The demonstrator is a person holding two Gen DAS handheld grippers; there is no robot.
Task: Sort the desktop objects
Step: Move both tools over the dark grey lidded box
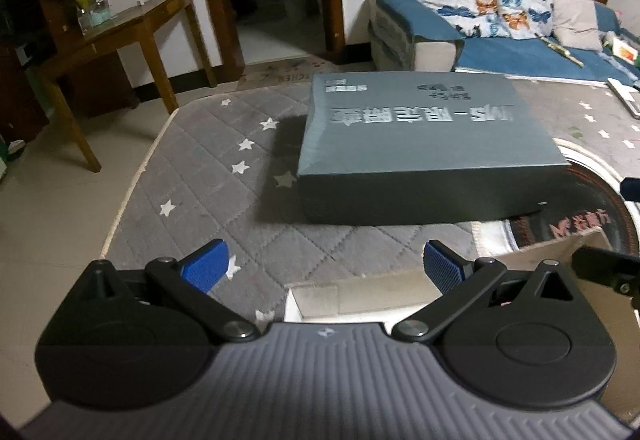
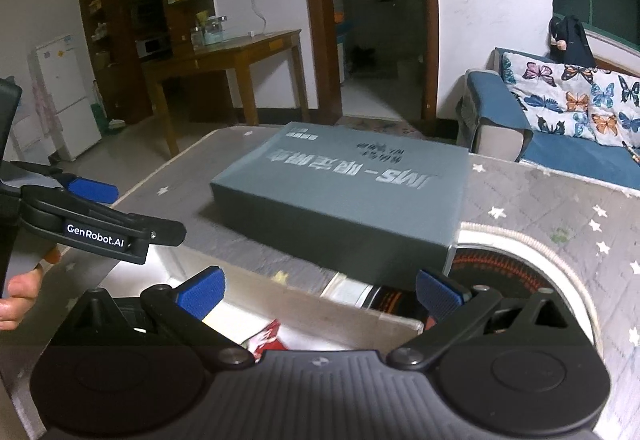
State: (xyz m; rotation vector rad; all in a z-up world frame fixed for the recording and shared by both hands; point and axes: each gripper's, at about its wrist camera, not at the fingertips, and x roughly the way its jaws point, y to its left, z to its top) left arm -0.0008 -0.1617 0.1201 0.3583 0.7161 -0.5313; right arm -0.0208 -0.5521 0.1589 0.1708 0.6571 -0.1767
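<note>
Both tongs are released, gripping nothing: from the left gripper [image 1: 326, 266] the flat grey box [image 1: 424, 144] lies at 1 o'clock; from the right gripper [image 2: 320, 294], 12 o'clock.

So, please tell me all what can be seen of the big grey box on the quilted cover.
The grey box is flat, wide and rectangular, apparently cardboard with a matte lid. Pale printed lettering on top reads upside down from both cameras. It is closed and lies flat on the star-patterned quilted cover; its near right corner overhangs a round dark inset in the surface. Neither gripper touches it: the left gripper and the right gripper are both open, short of it.
</note>
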